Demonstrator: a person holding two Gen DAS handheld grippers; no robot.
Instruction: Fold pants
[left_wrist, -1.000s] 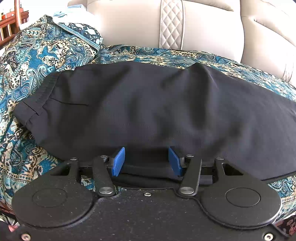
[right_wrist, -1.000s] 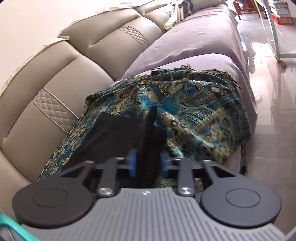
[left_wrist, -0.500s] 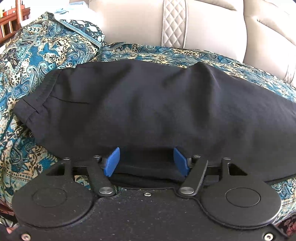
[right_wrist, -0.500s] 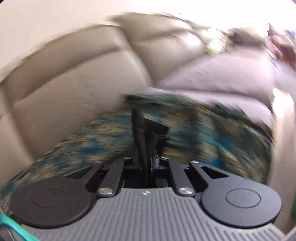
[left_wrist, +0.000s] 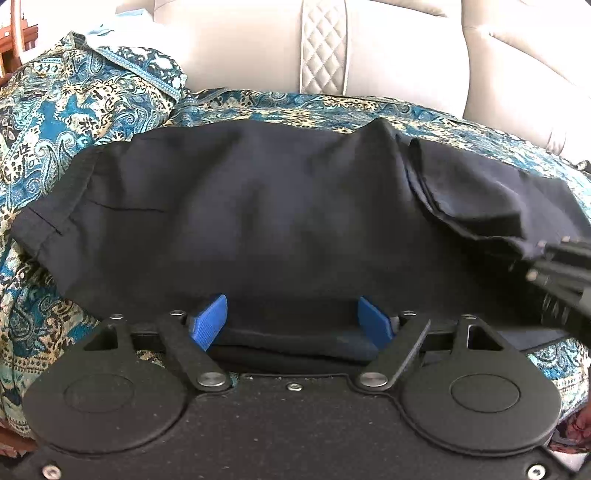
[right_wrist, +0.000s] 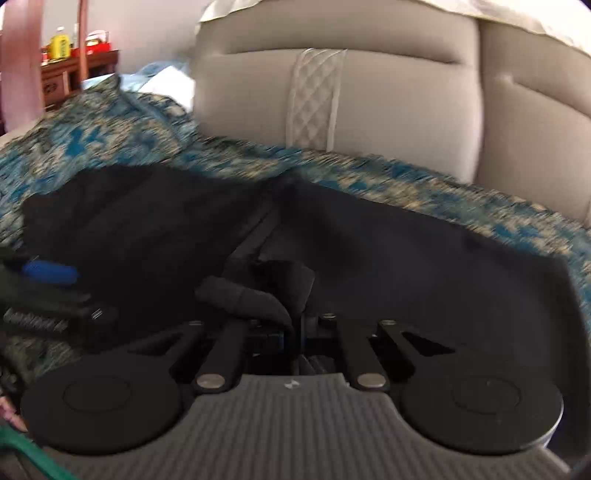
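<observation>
Black pants (left_wrist: 258, 214) lie spread on a teal patterned throw (left_wrist: 74, 110), waistband to the left. My left gripper (left_wrist: 293, 319) sits at their near edge. Its jaws are opening, and the blue pads (left_wrist: 210, 321) stand apart from the cloth edge lying between them. In the right wrist view my right gripper (right_wrist: 293, 332) is shut on a bunched leg end of the pants (right_wrist: 266, 291). That leg end is carried over the rest of the pants (right_wrist: 406, 251). The right gripper (left_wrist: 561, 266) shows blurred at the right edge of the left wrist view. The left gripper (right_wrist: 48, 273) appears at the far left of the right wrist view.
A beige leather sofa backrest (left_wrist: 369, 48) with a quilted strip rises behind the throw. The throw is heaped at the left (left_wrist: 55, 81), with a pale blue cloth (right_wrist: 162, 77) behind it. Wooden furniture (right_wrist: 66, 77) stands far left.
The left gripper's jaws have spread wider without moving off the near edge. The right gripper has swung left with the leg end, from the sofa's right end to over the pants.
</observation>
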